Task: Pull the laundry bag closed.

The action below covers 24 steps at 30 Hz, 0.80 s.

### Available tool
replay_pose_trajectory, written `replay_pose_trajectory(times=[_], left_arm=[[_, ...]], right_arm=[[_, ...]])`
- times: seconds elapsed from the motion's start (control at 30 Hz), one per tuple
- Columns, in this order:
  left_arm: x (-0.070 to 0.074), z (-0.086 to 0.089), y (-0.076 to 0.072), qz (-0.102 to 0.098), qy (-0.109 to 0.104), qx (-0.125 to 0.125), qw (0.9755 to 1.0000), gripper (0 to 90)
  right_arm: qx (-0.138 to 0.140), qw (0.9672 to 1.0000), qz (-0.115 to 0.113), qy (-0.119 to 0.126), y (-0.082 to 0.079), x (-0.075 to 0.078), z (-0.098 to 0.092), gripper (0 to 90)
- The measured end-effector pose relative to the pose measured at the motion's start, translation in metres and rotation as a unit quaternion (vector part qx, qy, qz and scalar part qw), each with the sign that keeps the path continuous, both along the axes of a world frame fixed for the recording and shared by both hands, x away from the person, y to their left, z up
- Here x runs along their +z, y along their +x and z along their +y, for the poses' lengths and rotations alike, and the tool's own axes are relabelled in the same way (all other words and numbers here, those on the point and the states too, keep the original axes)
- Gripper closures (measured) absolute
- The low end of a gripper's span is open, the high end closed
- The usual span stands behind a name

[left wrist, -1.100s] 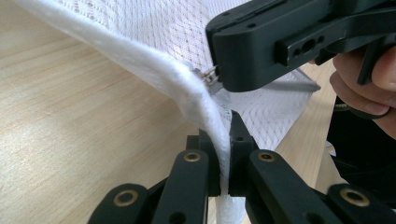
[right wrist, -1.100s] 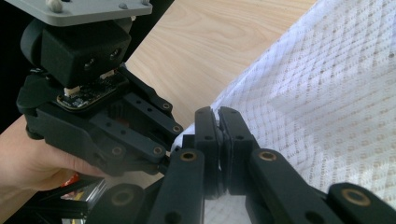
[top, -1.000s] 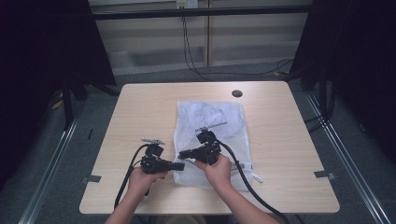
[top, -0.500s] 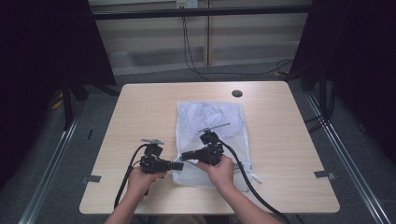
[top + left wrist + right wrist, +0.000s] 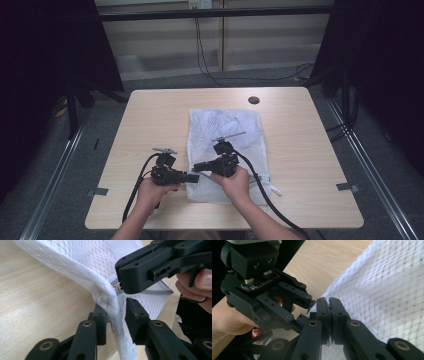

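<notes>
Mesh bag flat on table, near edge toward the person. Right gripper clenched on the zipper pull at the bag's near-left corner. Left gripper has just been opening — hem between its jaws, pads no longer pressing.

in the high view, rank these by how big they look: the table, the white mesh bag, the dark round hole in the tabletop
1. table
2. white mesh bag
3. dark round hole, far back on the tabletop

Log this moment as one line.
left gripper: just opening, hem between jaws | right gripper: shut on zipper pull | mesh laundry bag: flat on table
</notes>
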<state>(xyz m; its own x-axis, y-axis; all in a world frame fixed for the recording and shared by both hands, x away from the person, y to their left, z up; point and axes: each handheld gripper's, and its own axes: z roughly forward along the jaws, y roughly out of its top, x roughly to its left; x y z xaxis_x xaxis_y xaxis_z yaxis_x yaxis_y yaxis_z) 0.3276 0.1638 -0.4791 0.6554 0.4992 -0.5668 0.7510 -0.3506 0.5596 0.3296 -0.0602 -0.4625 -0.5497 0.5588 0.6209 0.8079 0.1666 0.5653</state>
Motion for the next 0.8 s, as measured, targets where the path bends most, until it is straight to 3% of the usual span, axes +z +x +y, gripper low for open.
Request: replay_pose_trajectory(times=[0.13, 0.17, 0.23, 0.27, 0.4, 0.63, 0.8], left_arm=[[-0.0008, 0.0005, 0.0016, 0.002, 0.003, 0.001, 1.0, 69.5], [-0.0014, 0.0003, 0.0045, 0.013, -0.007, 0.002, 0.9999, 72.0], [-0.0014, -0.0011, 0.0071, 0.017, -0.002, 0.0, 0.9999, 73.6], [-0.0015, -0.0038, 0.008, 0.019, 0.01, -0.007, 0.9997, 86.6], [-0.0023, -0.0047, 0.0086, 0.023, 0.015, -0.007, 0.9996, 87.7], [0.0016, 0.0024, 0.0085, 0.027, -0.008, 0.008, 0.9996, 88.1], [0.0021, 0.0016, 0.0078, 0.025, -0.008, 0.004, 0.9996, 88.1]], right_arm=[[0.003, 1.0, -0.001, -0.002, 0.0007, -0.0003, 0.0029, 87.2], [0.005, 1.0, 0.0, -0.003, 0.0005, 0.0, 0.005, 87.2], [0.005, 1.0, -0.003, -0.003, 0.0006, -0.0002, 0.0055, 87.2], [0.005, 1.0, -0.005, -0.007, 0.0001, 0.0006, 0.0063, 87.2], [0.005, 0.9999, -0.002, -0.012, -0.0004, 0.0011, 0.0051, 87.2], [0.002, 1.0, -0.003, 0.0, -0.001, 0.0018, -0.002, 87.4], [0.002, 1.0, -0.003, 0.001, -0.0018, 0.0015, -0.0035, 87.3]])
